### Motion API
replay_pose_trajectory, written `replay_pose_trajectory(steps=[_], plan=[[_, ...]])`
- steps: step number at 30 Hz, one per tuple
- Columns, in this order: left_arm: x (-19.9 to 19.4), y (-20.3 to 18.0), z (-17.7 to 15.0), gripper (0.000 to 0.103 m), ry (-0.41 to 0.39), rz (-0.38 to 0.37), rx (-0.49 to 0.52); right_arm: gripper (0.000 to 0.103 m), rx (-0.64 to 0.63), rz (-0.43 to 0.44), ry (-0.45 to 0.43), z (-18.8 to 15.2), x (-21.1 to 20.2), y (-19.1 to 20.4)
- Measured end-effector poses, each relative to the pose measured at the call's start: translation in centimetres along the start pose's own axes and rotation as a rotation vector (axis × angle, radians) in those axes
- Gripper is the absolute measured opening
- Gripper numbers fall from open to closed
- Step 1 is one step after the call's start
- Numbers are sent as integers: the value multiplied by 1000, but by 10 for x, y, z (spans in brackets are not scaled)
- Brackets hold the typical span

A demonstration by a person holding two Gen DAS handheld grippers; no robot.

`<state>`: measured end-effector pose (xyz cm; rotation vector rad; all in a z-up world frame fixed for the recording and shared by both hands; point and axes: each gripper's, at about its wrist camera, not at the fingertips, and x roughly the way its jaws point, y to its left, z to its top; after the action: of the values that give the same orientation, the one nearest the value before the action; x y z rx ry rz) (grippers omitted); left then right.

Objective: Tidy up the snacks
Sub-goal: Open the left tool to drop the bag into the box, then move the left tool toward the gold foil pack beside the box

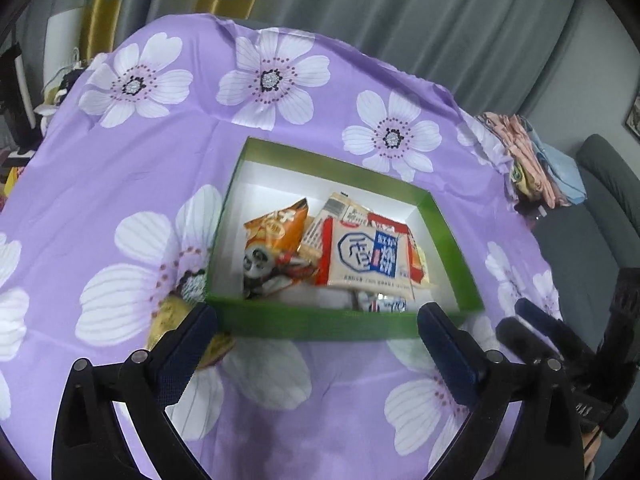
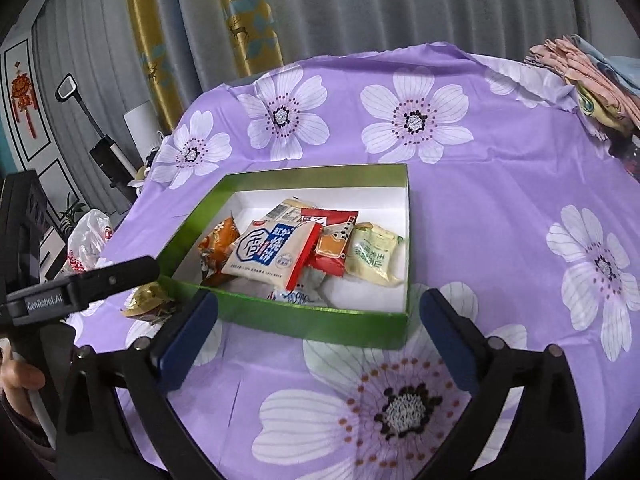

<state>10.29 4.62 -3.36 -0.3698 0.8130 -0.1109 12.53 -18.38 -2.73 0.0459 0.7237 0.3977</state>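
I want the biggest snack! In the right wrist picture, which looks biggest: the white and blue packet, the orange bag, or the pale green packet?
1. White and blue packet, lying on top of the pile.
2. Orange bag and pale green packet: they look alike, and the orange bag is partly hidden, so no ranking.

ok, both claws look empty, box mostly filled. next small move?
Probably swing the open left claw left onto the gold packet. It lies on the cloth outside the green box, beside its near-left corner, while the other snacks are already inside.
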Motion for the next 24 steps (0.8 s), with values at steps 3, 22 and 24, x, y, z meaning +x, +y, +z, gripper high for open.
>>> replay_pose_trajectory(steps=[3, 22, 24], plan=[[-14, 4, -9, 100, -19, 11, -3, 103, -7, -2, -5, -4, -9, 4], [-60, 13, -42, 100, -75, 20, -26, 103, -22, -4, -21, -16, -37, 21], [-63, 13, -44, 100, -77, 17, -29, 103, -19, -4, -22, -17, -39, 21]])
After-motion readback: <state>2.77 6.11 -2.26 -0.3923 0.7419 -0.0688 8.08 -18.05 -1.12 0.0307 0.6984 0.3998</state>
